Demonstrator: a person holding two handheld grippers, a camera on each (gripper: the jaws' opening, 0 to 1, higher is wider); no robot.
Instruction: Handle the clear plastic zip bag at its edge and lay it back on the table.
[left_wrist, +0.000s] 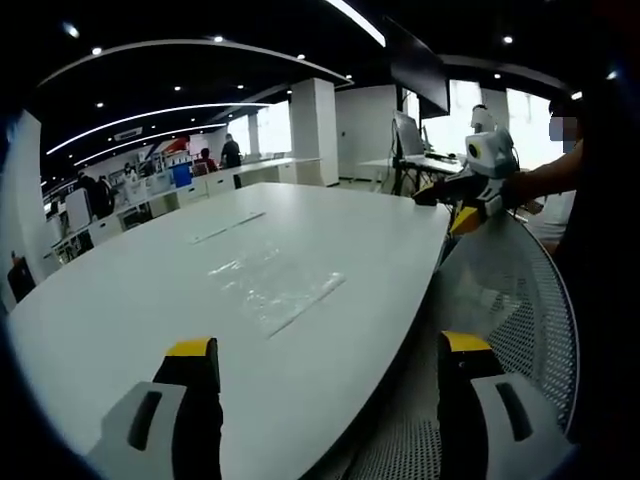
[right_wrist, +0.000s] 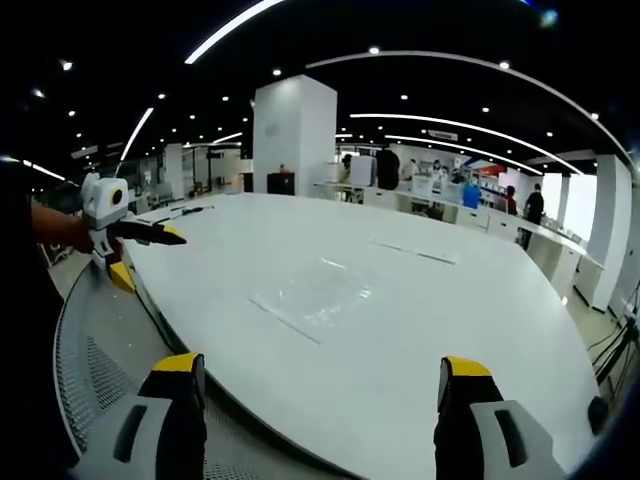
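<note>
Zip bag (left_wrist: 275, 285) is lying flat on the white table (left_wrist: 120, 310), roughly mid-table, and both grippers are pulled back at the table's near edge, well apart from it. Left gripper (left_wrist: 330, 375) has its jaws spread wide with nothing between them, and the right gripper (right_wrist: 320, 385) is the same, wide apart and empty. In the left gripper view the right gripper (left_wrist: 470, 205) hangs over the table's corner off to the side, above a grey mesh chair back (left_wrist: 520, 290).

What could go wrong, my guess: the bag is clear and nearly vanishes against the glossy white top, so judging where its edge actually sits is tricky. It also lies dead flat, so a jaw may just skate over the plastic or shove the bag across the table instead of getting under the edge. Pinch too far in and it'll crumple, then not lie flat when put back.

Counts, from the table's near edge outward: two grippers, one zip bag that I can make out, and past it two thin pale strips (right_wrist: 415, 252) lying on the table, can't tell what they are. Beyond the table's far side, one big white pillar (right_wrist: 293, 135) and a few people at desks, too small to count
</note>
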